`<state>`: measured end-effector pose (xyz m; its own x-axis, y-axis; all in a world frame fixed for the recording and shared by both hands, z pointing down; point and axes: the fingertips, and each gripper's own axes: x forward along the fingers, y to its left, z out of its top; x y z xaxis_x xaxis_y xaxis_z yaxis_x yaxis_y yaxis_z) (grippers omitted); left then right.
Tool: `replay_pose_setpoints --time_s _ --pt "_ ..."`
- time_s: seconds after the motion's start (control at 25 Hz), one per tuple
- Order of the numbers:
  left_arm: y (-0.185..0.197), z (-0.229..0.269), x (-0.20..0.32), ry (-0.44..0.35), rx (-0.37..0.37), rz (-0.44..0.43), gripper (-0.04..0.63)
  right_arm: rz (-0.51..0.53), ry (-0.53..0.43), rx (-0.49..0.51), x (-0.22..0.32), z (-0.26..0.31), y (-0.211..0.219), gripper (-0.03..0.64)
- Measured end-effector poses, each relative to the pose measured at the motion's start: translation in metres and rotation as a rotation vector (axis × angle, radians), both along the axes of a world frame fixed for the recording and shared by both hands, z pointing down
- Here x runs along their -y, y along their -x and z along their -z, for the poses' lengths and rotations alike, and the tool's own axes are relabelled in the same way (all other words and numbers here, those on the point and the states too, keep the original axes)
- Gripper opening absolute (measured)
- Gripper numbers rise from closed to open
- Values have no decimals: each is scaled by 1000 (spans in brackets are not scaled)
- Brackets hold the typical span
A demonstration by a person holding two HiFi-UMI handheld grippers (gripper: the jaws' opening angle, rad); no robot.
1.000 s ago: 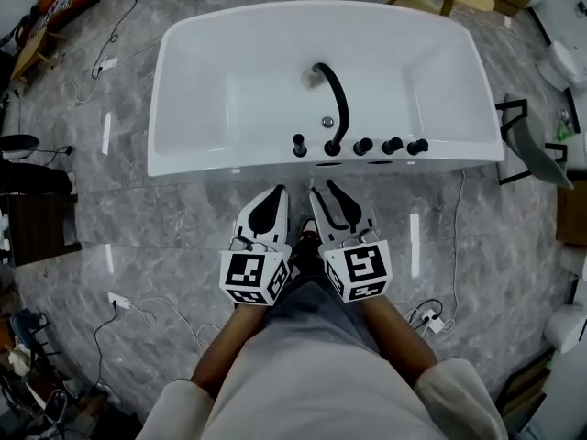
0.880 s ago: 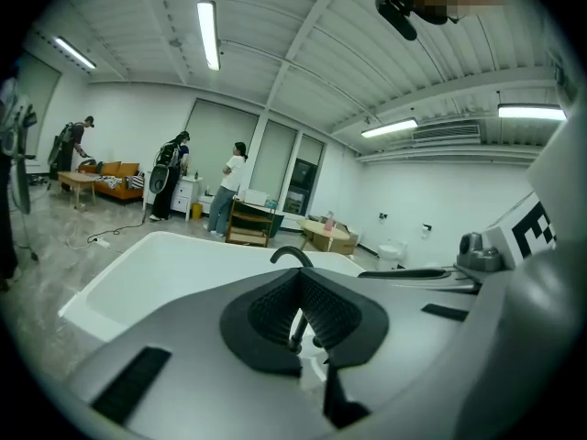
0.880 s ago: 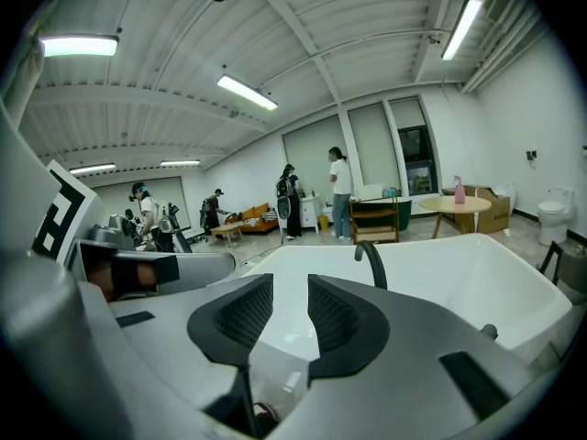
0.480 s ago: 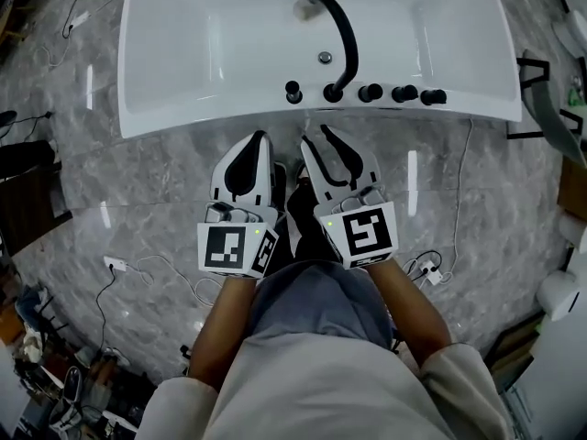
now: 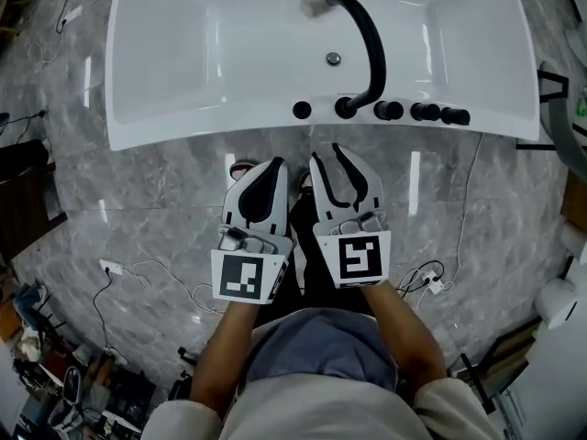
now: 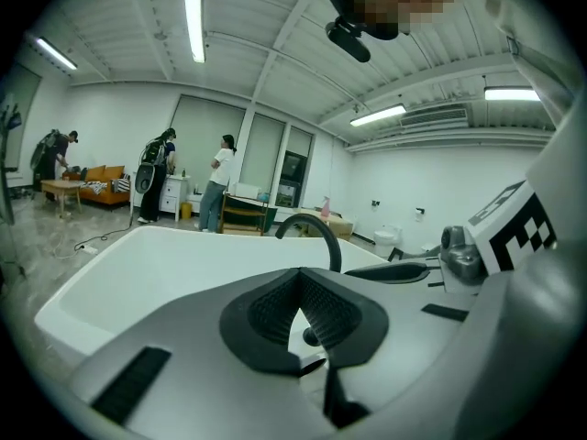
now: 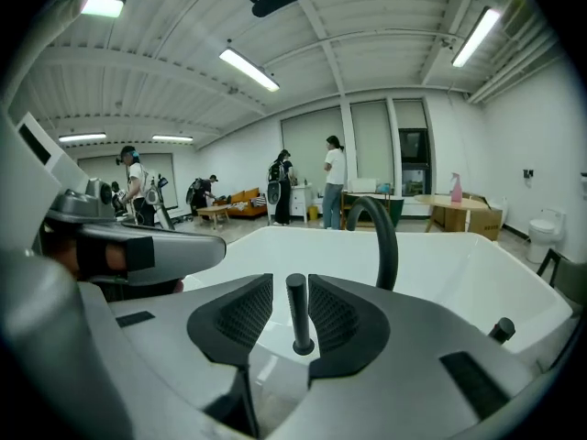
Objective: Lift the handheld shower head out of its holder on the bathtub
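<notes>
floor (image 5: 138, 200): grey marble tiles | standing on it: white bathtub (image 5: 202, 128) | lying on it: white plug with cable (image 5: 107, 267), power strip (image 5: 431, 285)

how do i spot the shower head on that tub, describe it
Look at the near rim of the white bathtub, where a row of black fittings flanks the arched spout. The shower head is the slim upright stick standing alone left of the spout in the head view; the squat knobs all sit to the spout's right.
</notes>
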<state>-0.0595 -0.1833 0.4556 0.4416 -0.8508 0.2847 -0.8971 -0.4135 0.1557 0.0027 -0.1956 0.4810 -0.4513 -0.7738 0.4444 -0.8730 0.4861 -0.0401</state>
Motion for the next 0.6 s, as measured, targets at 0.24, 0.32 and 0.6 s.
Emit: replay_pose_setpoints --time_s 0.24,0.32,0.6 --pt "9 -38 12 24 -13 28 3 -18 26 -1 13 -48 8 124" --pt "10 -47 15 30 -14 29 3 -21 31 2 16 -61 12 133" --pt "10 -76 24 48 -29 37 3 -33 64 -17 30 -111 16 152"
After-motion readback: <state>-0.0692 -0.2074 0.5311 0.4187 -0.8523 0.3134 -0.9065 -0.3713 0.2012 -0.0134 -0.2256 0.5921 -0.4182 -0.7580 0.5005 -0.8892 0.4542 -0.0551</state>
